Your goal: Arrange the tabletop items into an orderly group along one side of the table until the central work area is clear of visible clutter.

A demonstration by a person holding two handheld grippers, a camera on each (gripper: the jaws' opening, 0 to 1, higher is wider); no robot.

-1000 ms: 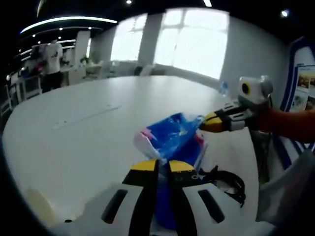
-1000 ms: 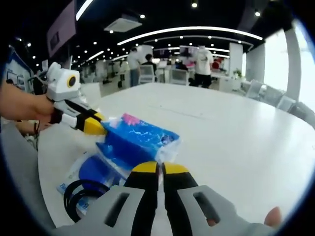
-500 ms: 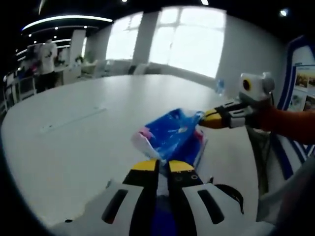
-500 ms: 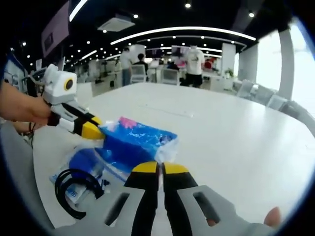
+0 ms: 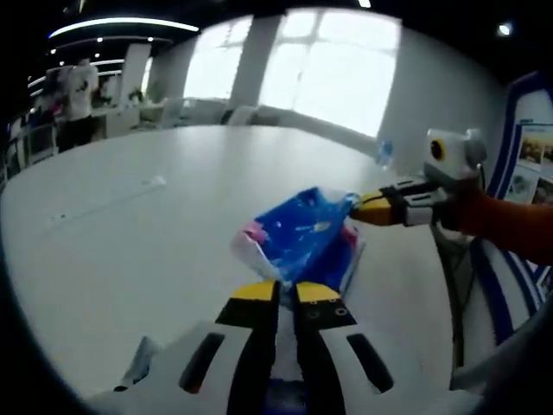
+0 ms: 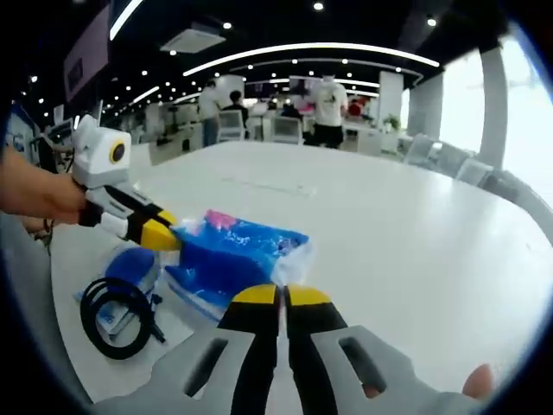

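Both grippers pinch the blue plastic pack (image 6: 235, 256) from opposite ends, held over the white bench (image 6: 406, 233). Right gripper (image 6: 278, 298): fingers closed on the pack's near edge. Left gripper (image 6: 164, 238): yellow fingers clamped on its far corner; own view (image 5: 286, 294) shows the same grip. Black cable coil (image 6: 115, 307) lies on a blue packet (image 6: 130, 270) on the bench, beside the pack.
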